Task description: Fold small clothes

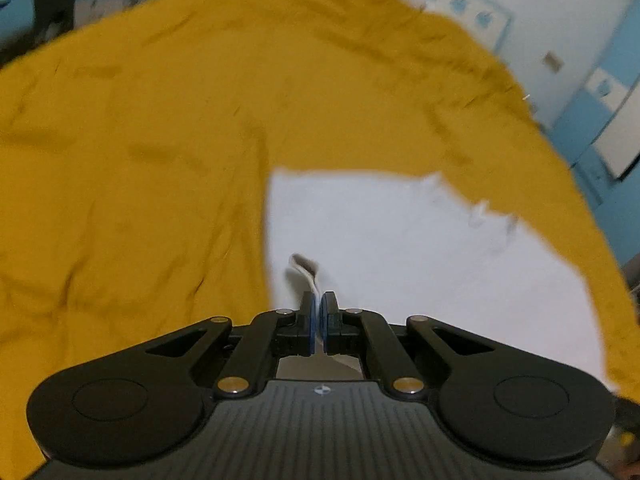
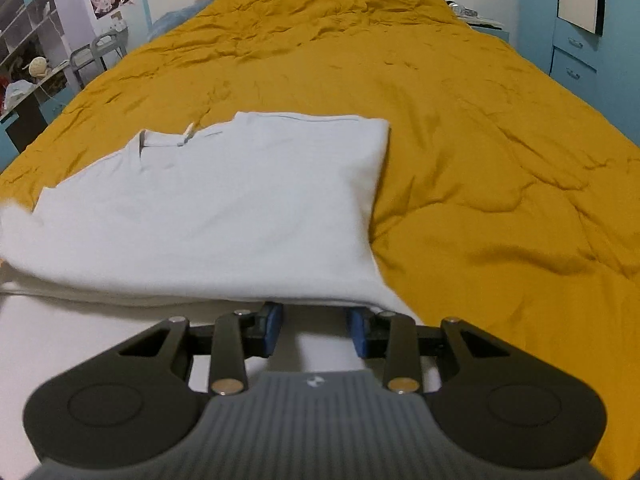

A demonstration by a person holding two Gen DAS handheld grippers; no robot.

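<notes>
The bed [image 2: 460, 152] lay wide and bare to the right of the shirt [image 2: 224, 208] and beyond it, open for a hand to pass. The shirt covered the near left. A chair [image 2: 100, 50] and shelves [image 2: 28, 40] crowded the left edge, drawers [image 2: 576, 60] the right.

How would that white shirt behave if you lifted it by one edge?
The white shirt would probably flop and sag: it already drapes softly over the yellow bedspread. Its folded layers would likely slip apart. It looks light.

No readable text, label, brand or number on any surface in either view
</notes>
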